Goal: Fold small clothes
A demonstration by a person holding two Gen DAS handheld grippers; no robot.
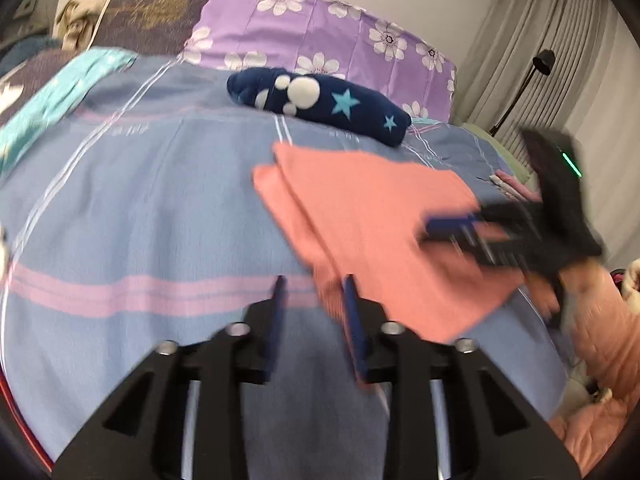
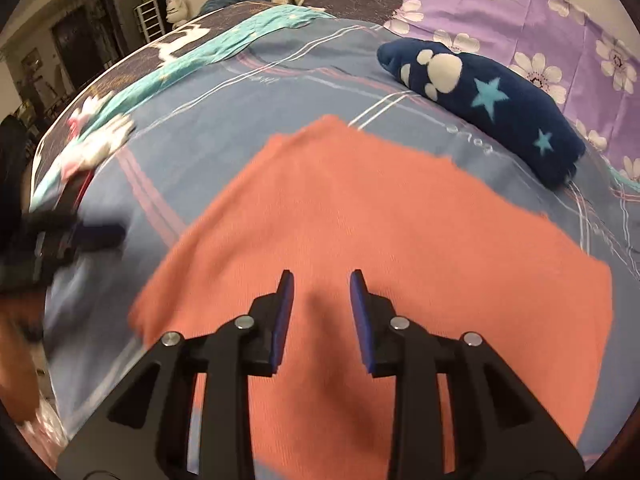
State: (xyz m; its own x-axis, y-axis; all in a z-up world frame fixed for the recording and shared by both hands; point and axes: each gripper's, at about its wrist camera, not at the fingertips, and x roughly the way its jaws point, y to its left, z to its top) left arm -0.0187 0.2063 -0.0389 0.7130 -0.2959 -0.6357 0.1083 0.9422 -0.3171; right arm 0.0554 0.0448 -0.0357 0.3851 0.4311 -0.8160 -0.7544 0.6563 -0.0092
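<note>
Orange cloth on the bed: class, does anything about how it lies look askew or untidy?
Yes. The orange cloth lies folded on the striped bedsheet, but its layers do not line up: along the left edge a lower layer sticks out past the top one. Both tongs, left and right, are open, gripping nothing.

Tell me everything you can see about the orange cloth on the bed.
The orange cloth is plain salmon-orange, with a fine ribbed weave. It lies flat on the blue striped bedsheet, folded, a lower layer showing along its left edge. The right gripper is open above it, holding nothing. The left gripper is open at its left edge. A rolled navy star-patterned cloth lies beyond, apart.
</note>
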